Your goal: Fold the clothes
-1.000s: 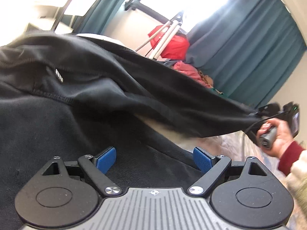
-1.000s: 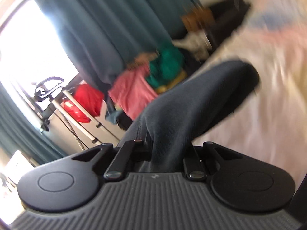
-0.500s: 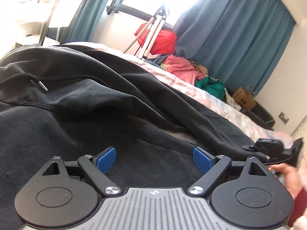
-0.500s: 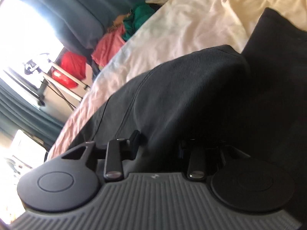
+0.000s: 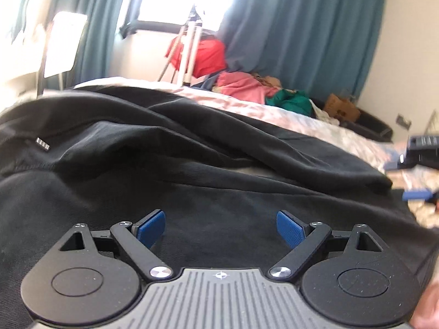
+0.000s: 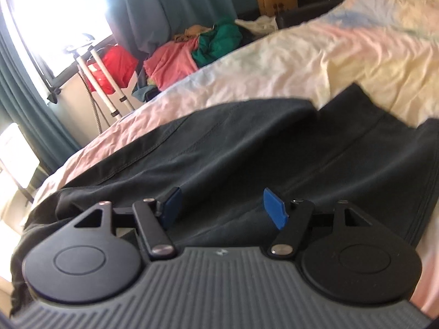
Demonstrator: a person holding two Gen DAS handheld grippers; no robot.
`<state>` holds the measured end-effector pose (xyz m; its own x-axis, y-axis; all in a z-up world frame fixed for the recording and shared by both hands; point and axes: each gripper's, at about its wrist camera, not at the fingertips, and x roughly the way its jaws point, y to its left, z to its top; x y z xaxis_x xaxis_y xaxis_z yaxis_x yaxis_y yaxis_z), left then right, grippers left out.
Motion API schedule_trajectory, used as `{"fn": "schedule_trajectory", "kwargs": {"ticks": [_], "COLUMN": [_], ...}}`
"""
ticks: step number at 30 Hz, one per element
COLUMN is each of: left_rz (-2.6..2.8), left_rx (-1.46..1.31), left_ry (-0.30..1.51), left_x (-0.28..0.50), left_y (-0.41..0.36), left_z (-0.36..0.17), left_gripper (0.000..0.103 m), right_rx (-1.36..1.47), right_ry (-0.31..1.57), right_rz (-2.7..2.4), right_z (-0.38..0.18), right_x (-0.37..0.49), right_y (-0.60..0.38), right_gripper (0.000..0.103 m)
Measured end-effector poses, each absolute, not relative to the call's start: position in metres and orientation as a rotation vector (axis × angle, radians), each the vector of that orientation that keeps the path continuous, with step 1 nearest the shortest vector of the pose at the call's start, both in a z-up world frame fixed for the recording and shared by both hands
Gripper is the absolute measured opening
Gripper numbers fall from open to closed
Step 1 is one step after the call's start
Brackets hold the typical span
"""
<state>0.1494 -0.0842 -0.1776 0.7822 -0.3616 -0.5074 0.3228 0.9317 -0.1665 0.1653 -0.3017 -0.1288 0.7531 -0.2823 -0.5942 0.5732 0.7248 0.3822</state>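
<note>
A black hoodie (image 5: pixel 192 170) lies spread on the bed, one sleeve (image 5: pixel 274 150) folded across its body. My left gripper (image 5: pixel 221 226) is open and empty, low over the hoodie's body. My right gripper (image 6: pixel 223 205) is open and empty, just above the sleeve and hem part of the hoodie (image 6: pixel 247 150). The right gripper also shows blurred at the right edge of the left wrist view (image 5: pixel 419 175), beside the sleeve cuff.
The bed has a pale pink and yellow sheet (image 6: pixel 315 54). Beyond it lie a pile of pink and green clothes (image 5: pixel 260 93), a red bag (image 5: pixel 208 54), a white tripod (image 5: pixel 189 44), teal curtains (image 5: pixel 301 27) and a cardboard box (image 5: pixel 340 107).
My right gripper has opened and let go of the sleeve, which now lies flat across the hoodie. The left gripper stayed open and low over the garment.
</note>
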Motion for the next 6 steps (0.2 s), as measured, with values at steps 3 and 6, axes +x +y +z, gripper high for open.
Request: {"fn": "schedule_trajectory", "kwargs": {"ticks": [3, 6], "left_rz": [-0.394, -0.507], "left_rx": [0.019, 0.138], "left_ry": [0.532, 0.494], "left_x": [0.140, 0.128], "left_y": [-0.102, -0.129], "left_z": [-0.177, -0.174], "left_gripper": [0.090, 0.092], "right_rx": [0.599, 0.649], "right_ry": [0.505, 0.479], "right_rz": [-0.519, -0.523], "right_z": [-0.123, -0.122], "right_x": [0.160, 0.153], "right_y": [-0.314, -0.332], "right_gripper": [0.068, 0.069]}}
